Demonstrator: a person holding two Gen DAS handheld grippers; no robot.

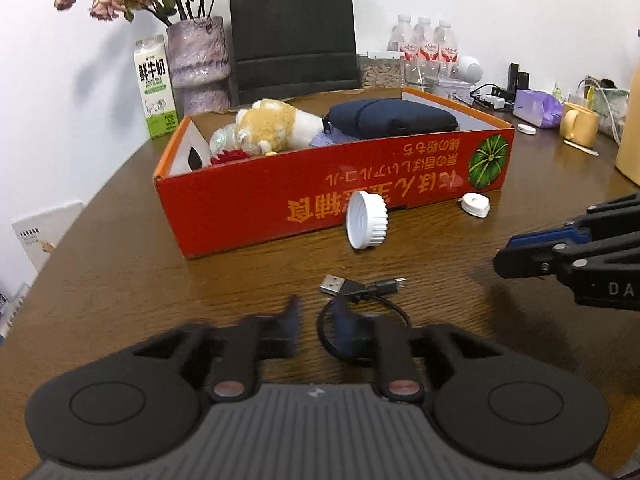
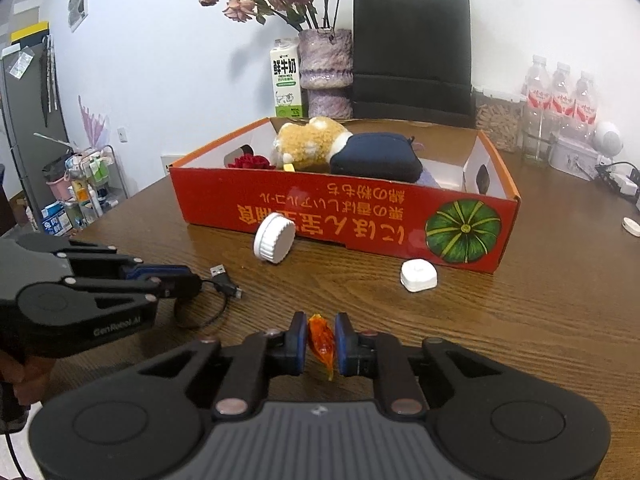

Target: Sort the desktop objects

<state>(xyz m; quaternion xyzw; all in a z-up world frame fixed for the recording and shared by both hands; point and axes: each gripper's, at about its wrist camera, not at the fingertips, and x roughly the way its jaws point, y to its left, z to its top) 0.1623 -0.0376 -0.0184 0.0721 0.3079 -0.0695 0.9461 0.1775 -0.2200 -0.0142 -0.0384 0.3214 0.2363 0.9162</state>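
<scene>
A red cardboard box [image 1: 280, 204] [image 2: 340, 216] holds a plush toy [image 1: 272, 124] [image 2: 312, 140] and a navy pouch [image 1: 392, 118] [image 2: 376, 156]. A white lid [image 1: 366, 220] [image 2: 274, 244] leans on the box front. A small white device [image 1: 474, 205] [image 2: 418, 275] lies beside it. A black USB cable [image 1: 360, 292] [image 2: 222, 280] lies on the table. My left gripper [image 1: 318, 328] [image 2: 188, 280] is open, low over the cable loop, fingers blurred. My right gripper [image 2: 320, 344] [image 1: 504, 254] is shut on an orange wrapped candy [image 2: 321, 340].
At the back stand a milk carton [image 1: 156, 88] [image 2: 287, 84], a vase of dried roses [image 1: 198, 64] [image 2: 326, 72], a black paper bag [image 1: 294, 28] [image 2: 412, 52] and water bottles [image 1: 428, 46] [image 2: 560, 96]. A yellow mug [image 1: 578, 124] and purple pack [image 1: 536, 108] sit far right.
</scene>
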